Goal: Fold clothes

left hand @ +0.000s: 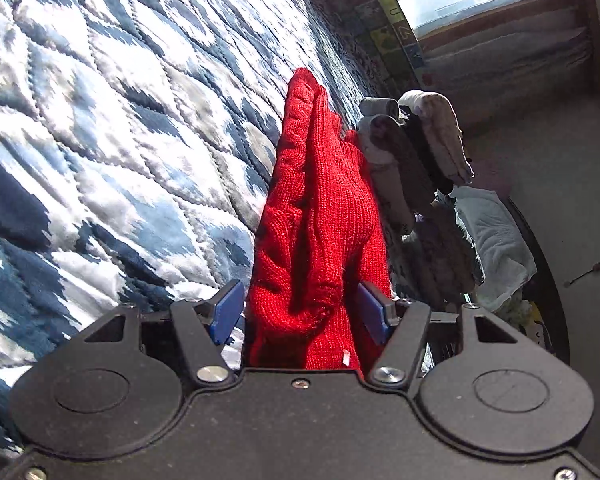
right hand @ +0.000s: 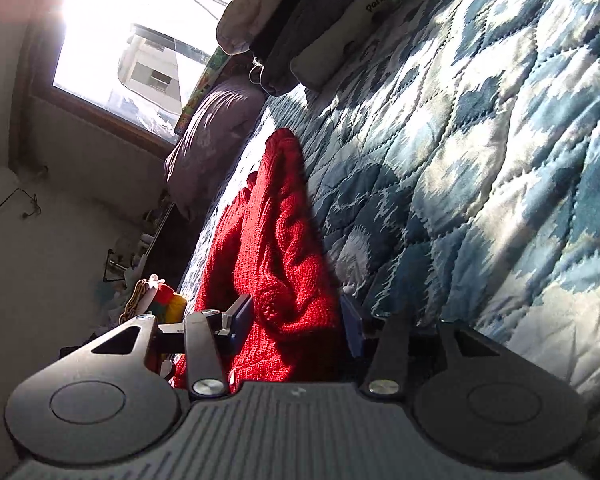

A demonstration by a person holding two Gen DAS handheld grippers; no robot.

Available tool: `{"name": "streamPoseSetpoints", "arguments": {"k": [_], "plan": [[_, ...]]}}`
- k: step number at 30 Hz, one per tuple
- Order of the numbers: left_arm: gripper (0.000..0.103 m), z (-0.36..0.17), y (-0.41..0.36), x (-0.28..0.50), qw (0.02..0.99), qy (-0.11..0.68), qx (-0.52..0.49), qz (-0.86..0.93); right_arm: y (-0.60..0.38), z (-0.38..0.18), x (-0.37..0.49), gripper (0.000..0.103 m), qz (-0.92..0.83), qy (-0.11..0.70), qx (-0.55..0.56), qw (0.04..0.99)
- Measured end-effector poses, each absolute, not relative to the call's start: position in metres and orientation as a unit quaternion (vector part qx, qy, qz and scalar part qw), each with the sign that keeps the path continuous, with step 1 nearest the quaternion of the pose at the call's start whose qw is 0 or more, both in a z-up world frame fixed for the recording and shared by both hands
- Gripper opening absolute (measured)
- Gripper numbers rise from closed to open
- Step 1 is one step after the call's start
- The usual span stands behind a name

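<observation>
With both the left gripper point(left hand: 300, 312) and right gripper point(right hand: 296, 320) clamped on the red knit sweater point(left hand: 316, 216) hanging above the quilted bedspread point(left hand: 100, 140), that bunched, heavy knit could slip out or land creased.

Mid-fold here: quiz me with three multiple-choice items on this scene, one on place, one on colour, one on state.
1. What lies behind the knitted garment? A quilted blue-and-white bedspread B wooden floor C glass desk
2. The knitted garment's colour? A green B red C yellow
3. The left hand-held gripper is: A open and empty B out of view C shut on the garment

Answers:
A, the quilted blue-and-white bedspread fills the background.
B, the red knitted garment is bright red.
C, the left hand-held gripper has bunched knit pinched between its blue pads; the right hand-held gripper likewise.
</observation>
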State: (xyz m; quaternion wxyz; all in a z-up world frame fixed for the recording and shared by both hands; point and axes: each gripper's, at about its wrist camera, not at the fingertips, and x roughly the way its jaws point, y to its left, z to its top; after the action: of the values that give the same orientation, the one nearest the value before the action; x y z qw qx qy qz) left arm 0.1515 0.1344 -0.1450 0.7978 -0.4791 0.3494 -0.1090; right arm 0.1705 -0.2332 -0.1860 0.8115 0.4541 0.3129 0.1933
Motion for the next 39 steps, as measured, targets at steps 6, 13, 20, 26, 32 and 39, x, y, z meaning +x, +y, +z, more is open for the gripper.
{"name": "streamPoseSetpoints", "arguments": {"k": [6,13,20,26,32,39], "plan": [[0.062,-0.159,0.142,0.141,0.742,0.327,-0.574,-0.109,-0.234,-0.191,0.171,0.043,0.187,0.312,0.474,0.802],[0.048,-0.163,0.138,0.144,0.735,0.335,-0.584,-0.079,-0.241,-0.198,0.174,0.042,0.187,0.308,0.517,0.776],[0.033,-0.165,0.124,0.147,0.777,0.345,-0.523,-0.062,-0.23,-0.194,0.174,0.026,0.174,0.315,0.461,0.811],[0.028,-0.166,0.117,0.146,0.801,0.34,-0.49,-0.059,-0.22,-0.191,0.173,0.022,0.167,0.312,0.406,0.842],[0.047,-0.142,0.118,0.144,0.832,0.342,-0.422,-0.114,-0.224,-0.168,0.162,0.032,0.185,0.296,0.351,0.869],[0.068,-0.087,0.088,0.099,0.952,0.249,-0.091,-0.15,-0.226,-0.126,0.133,0.04,0.194,0.236,0.101,0.947]]}}
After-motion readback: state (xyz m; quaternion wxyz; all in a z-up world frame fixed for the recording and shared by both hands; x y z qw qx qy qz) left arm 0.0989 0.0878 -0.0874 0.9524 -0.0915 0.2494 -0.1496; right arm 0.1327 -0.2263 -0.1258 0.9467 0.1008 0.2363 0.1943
